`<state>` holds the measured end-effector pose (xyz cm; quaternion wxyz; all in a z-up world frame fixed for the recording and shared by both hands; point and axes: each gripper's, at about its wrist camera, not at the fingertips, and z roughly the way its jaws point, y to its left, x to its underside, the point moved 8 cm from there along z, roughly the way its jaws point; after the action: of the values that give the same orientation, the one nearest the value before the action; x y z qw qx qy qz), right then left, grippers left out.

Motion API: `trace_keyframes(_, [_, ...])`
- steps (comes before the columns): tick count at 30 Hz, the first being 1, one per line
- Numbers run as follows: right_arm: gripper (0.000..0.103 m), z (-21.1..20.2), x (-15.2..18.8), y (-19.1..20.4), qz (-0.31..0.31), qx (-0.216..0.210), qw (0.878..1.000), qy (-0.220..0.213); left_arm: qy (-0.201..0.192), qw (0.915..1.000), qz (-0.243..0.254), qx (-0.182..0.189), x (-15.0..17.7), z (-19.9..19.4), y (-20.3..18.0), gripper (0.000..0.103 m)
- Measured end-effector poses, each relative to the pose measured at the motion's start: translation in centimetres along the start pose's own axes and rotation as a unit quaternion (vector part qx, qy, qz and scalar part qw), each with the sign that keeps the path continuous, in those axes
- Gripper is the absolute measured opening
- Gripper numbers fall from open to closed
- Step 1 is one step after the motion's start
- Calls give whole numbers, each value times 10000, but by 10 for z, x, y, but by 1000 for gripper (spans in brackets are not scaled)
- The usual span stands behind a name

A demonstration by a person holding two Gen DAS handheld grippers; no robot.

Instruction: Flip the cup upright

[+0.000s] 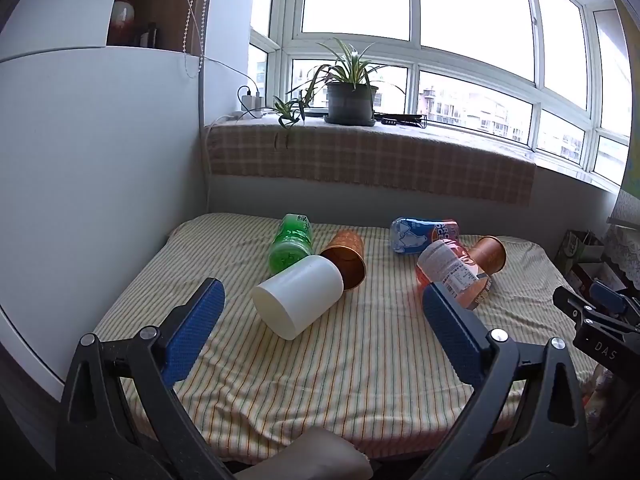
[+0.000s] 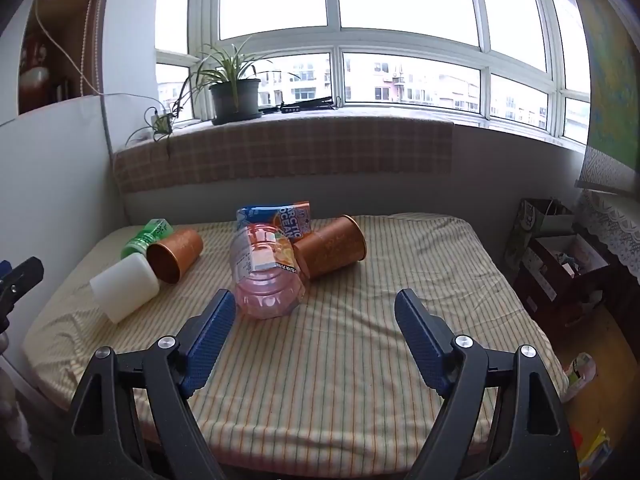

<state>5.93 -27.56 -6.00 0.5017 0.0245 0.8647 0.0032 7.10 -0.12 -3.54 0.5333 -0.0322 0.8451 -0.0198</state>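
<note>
A white cup (image 1: 298, 296) (image 2: 125, 286) lies on its side on the striped tablecloth, its closed base toward me. Behind it lies a copper cup (image 1: 346, 258) (image 2: 175, 254), also on its side, open mouth facing forward. A second copper cup (image 1: 489, 253) (image 2: 332, 252) lies tipped over further right. My left gripper (image 1: 322, 318) stands open, hovering just short of the white cup with nothing between its fingers. Over the cloth in front of a pink bottle, my right gripper (image 2: 315, 320) is open and empty; part of it shows at the left wrist view's right edge (image 1: 592, 312).
A pink bottle (image 1: 452, 272) (image 2: 266, 272), a green bottle (image 1: 291, 242) (image 2: 146, 236) and a blue-orange bottle (image 1: 422, 234) (image 2: 276, 216) lie among the cups. A white wall panel (image 1: 100, 180) borders the table's left side. Boxes (image 2: 560, 260) stand on the floor at right. A potted plant (image 1: 350, 96) sits on the windowsill.
</note>
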Motion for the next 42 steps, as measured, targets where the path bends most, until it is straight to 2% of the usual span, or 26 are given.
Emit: trace_keyframes(42, [82,10,3,7,2,-51,9999,157,52,10000,17,-24,0,1,1,101])
